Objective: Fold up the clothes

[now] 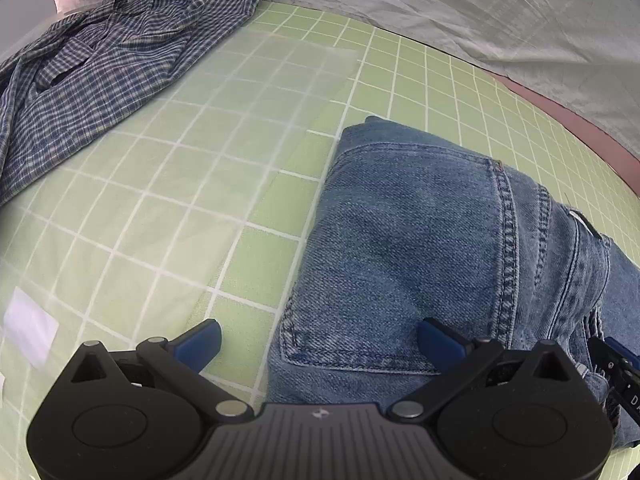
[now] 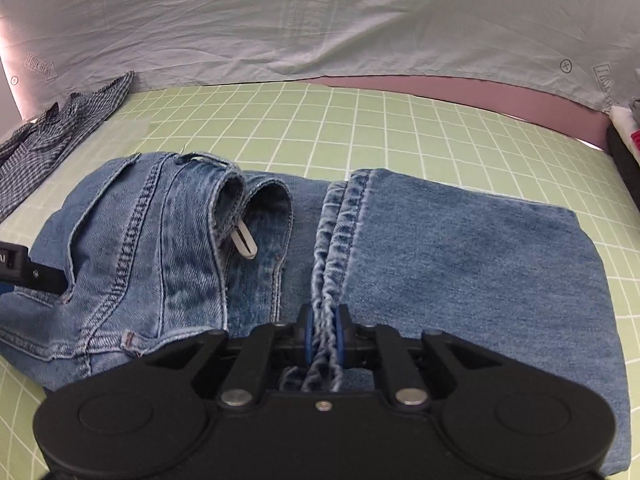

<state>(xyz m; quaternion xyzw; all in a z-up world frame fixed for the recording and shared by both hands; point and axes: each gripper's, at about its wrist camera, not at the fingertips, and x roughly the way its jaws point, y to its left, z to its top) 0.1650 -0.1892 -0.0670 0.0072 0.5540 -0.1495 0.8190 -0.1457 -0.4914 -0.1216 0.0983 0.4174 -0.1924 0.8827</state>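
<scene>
The jeans [image 2: 280,248] lie folded on the green checked sheet [image 2: 400,128], near the cameras, waistband and back pocket to the left, the hemmed leg ends laid over to the right; a pale tag pokes out between two folds of the waistband. The right gripper [image 2: 323,332] is clamped together on the bunched hem edges at the near side of the jeans, the denim pinched between its blue pads [image 2: 306,332]; the left gripper [image 1: 318,338] has its fingers spread wide apart, one blue pad [image 1: 200,342] over the bare sheet, the other over the pocket corner, holding nothing. A checked shirt [image 1: 100,76] lies crumpled at the far left of the sheet, well apart from the jeans; a pale see-through sheet [image 1: 256,92] lies flat between shirt and jeans. Behind the bed hangs a grey cloth [image 2: 320,32] printed with carrots; below its edge a pink strip [image 2: 440,92] shows.
</scene>
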